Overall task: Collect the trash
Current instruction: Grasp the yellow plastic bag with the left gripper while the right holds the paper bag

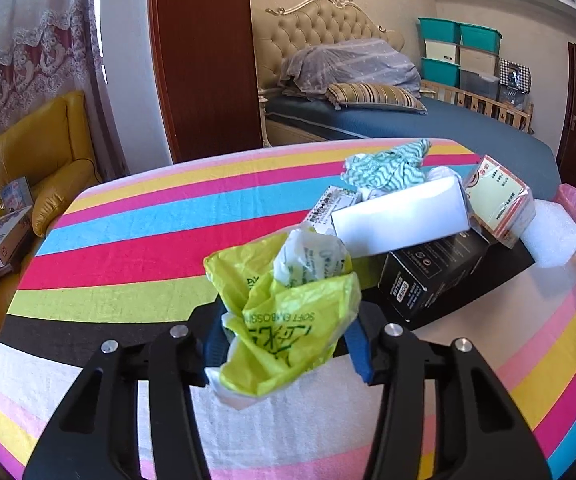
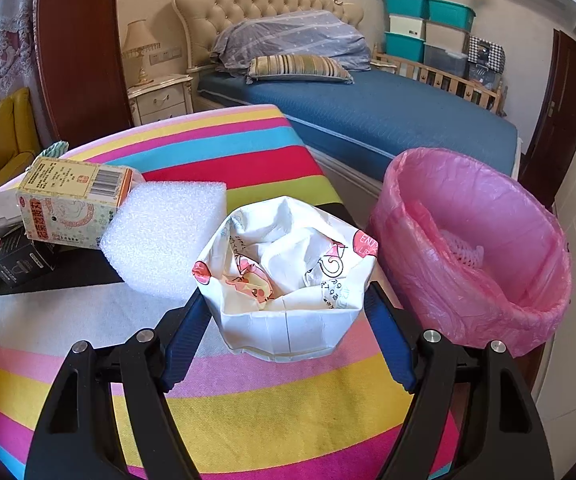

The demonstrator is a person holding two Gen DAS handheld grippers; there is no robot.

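Observation:
A crumpled yellow-green plastic wrapper [image 1: 288, 300] sits between the blue pads of my left gripper [image 1: 288, 332], which is shut on it just above the striped tablecloth [image 1: 148, 220]. My right gripper [image 2: 286, 304] is shut on a white paper bag [image 2: 288, 320] with pink prints, its mouth open and crumpled paper inside. Right of that bag stands a bin with a pink liner [image 2: 467, 168], some pale trash at its bottom. Beyond the wrapper lies a pile: a white box [image 1: 399, 220], a black box [image 1: 431, 276], a printed carton [image 1: 499, 200] and a teal patterned cloth [image 1: 387, 164].
A white foam block [image 2: 164, 232] lies left of the paper bag, next to the printed carton [image 2: 72, 200]. A bed with a blue sheet [image 2: 367, 120] stands behind the table. A yellow armchair [image 1: 40, 160] is at the left, and storage boxes [image 2: 427, 28] are stacked at the back.

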